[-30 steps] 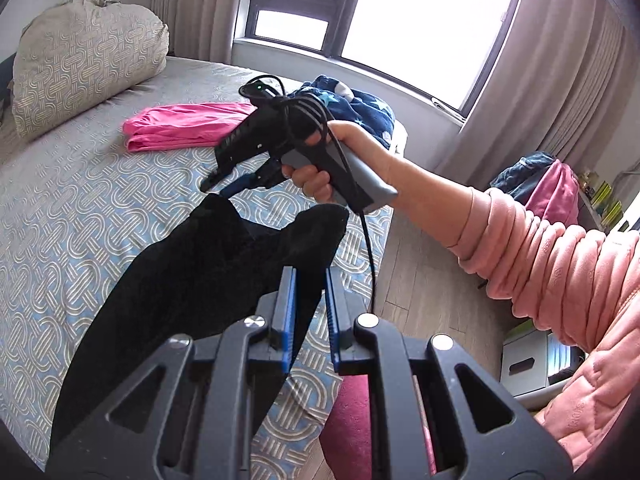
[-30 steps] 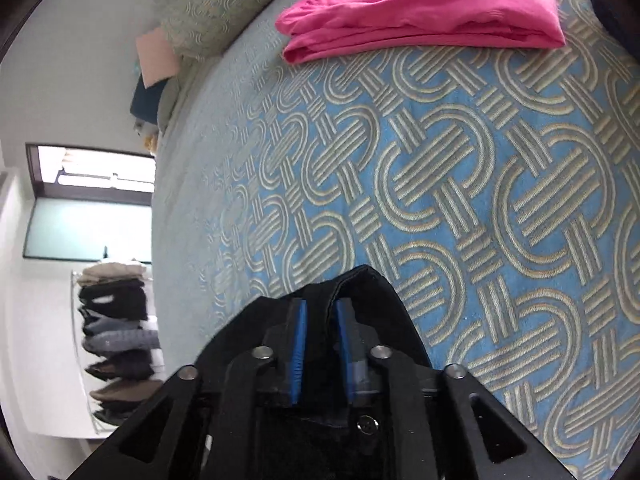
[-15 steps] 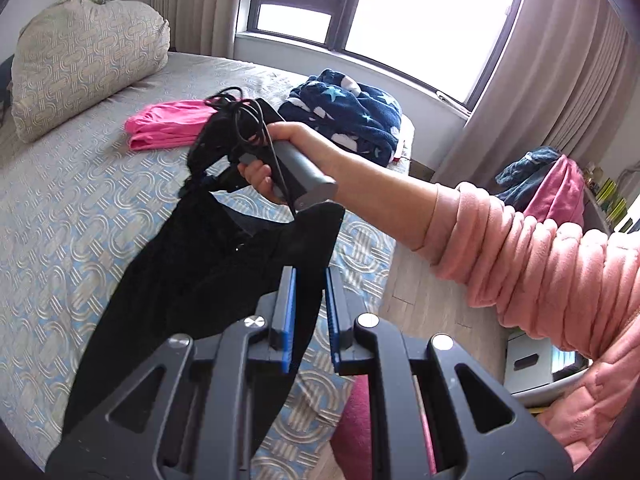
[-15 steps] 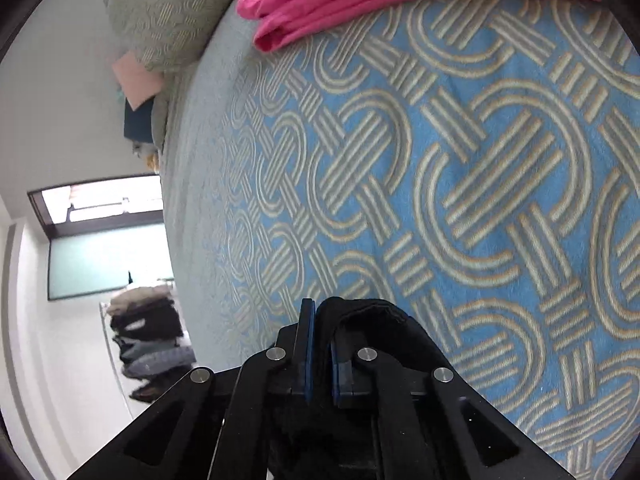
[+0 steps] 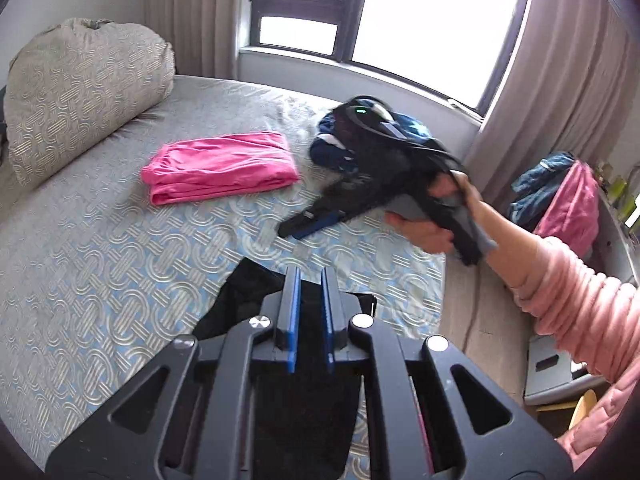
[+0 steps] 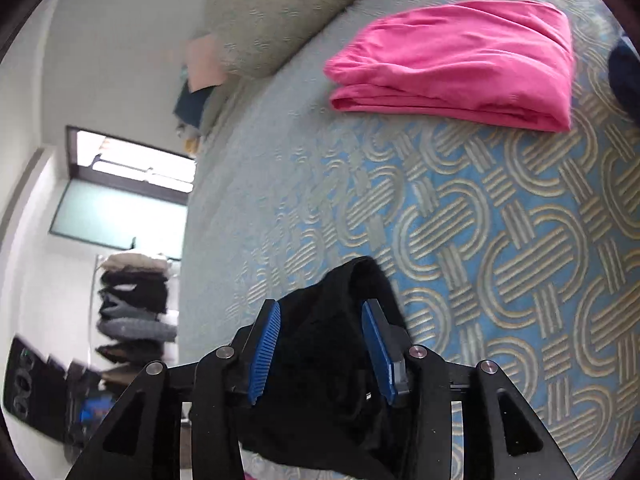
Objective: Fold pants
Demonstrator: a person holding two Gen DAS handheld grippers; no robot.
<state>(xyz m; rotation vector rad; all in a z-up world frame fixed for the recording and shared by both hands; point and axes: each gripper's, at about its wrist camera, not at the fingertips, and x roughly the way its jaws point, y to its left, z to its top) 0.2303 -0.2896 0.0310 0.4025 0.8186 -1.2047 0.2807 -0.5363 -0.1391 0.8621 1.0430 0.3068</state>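
The black pants (image 5: 248,292) lie on the patterned bed near its right edge, under my left gripper (image 5: 310,276). That gripper's jaws stand a narrow gap apart with black cloth beneath them; I cannot see whether it grips the cloth. My right gripper (image 6: 322,312) is open, its blue pads spread either side of a bunched end of the black pants (image 6: 320,344). In the left wrist view the right gripper (image 5: 316,222) is held in the person's hand above the bed, clear of the pants.
Folded pink pants (image 5: 220,166) lie mid-bed, also in the right wrist view (image 6: 460,64). A navy starred garment (image 5: 336,148) sits by the window. A patterned pillow (image 5: 80,92) is far left. The bed's right edge (image 5: 442,280) drops to wooden floor.
My right gripper opened, let go of the black pants and rose toward the window. The pants dropped lower onto the bed. The left gripper tilted down over them.
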